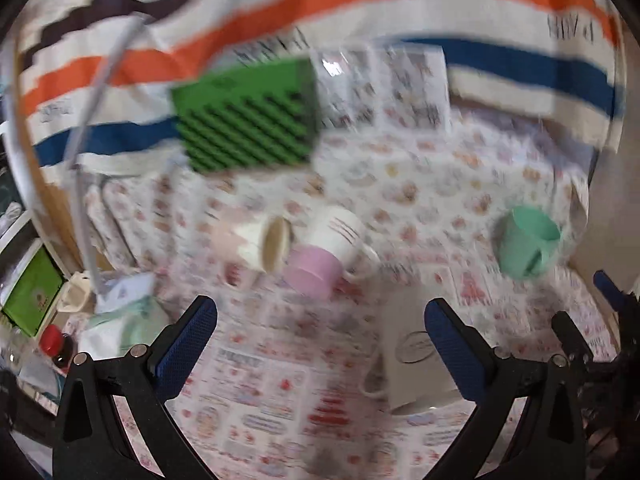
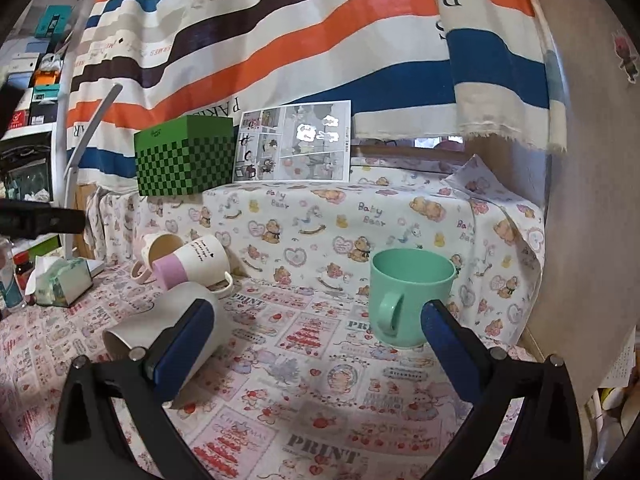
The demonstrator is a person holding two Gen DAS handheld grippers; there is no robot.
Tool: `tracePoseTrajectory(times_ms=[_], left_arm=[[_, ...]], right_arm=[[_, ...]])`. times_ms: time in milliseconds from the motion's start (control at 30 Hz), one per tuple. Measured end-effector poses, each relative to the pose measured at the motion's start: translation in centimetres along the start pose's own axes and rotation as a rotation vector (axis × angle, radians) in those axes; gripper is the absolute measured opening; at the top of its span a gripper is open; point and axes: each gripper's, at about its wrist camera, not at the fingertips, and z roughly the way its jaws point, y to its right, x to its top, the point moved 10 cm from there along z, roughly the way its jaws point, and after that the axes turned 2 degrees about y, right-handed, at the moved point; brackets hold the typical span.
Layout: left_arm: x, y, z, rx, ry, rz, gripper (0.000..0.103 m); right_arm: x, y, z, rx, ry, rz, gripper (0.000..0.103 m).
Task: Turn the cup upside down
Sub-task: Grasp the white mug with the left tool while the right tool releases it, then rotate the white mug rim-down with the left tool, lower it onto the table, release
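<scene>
A green mug (image 2: 408,296) stands upright on the printed cloth, mouth up, handle toward me; it also shows in the blurred left wrist view (image 1: 526,242). My right gripper (image 2: 320,344) is open and empty, just short of it, the mug slightly right of centre. My left gripper (image 1: 320,344) is open and empty above the cloth. A white mug (image 2: 168,328) lies on its side by my right gripper's left finger, and shows in the left wrist view (image 1: 416,364) near the right finger. A white-and-pink mug (image 2: 196,262) and a cream mug (image 2: 158,250) lie tipped further back.
A raised ledge covered in bear-print cloth (image 2: 360,216) carries a green checked box (image 2: 186,158) and a comic card (image 2: 296,142). A striped curtain (image 2: 320,40) hangs behind. A tissue box (image 2: 60,282) and bottles sit left. A wall panel (image 2: 592,200) stands right.
</scene>
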Motion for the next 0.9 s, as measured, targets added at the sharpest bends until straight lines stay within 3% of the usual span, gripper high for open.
tracePoseTrajectory(times_ms=[67,200,333,567,633,900], left_arm=[[0.0,1.4,1.6,0.022,-0.058,0.024,0.103],[-0.8,4.4,4.2,-0.096,-0.178,-0.015,0.103],[-2.1,6.3,6.7,-0.122,-0.286,-0.044,0.103],[-2.9,6.9,9.8,-0.163,-0.360,-0.136,0.103],[-3.4,7.2,10.8,-0.172,-0.401,-0.135,0.094],[-5.8,8.6,12.4,-0.280,-0.526,-0.231,0.078]], right_arm=[[0.1,0.0,-0.1,-0.004,0.004,-0.004,0.103],[0.0,0.7,0.1,-0.020,-0.006,0.021,0.103],[0.1,0.5,0.1,-0.026,-0.005,0.017,0.103],[0.0,0.9,0.0,-0.041,-0.007,0.025,0.103],[-0.1,1.0,0.1,-0.052,-0.011,0.025,0.103],[0.0,1.2,0.1,-0.066,-0.012,0.028,0.103]])
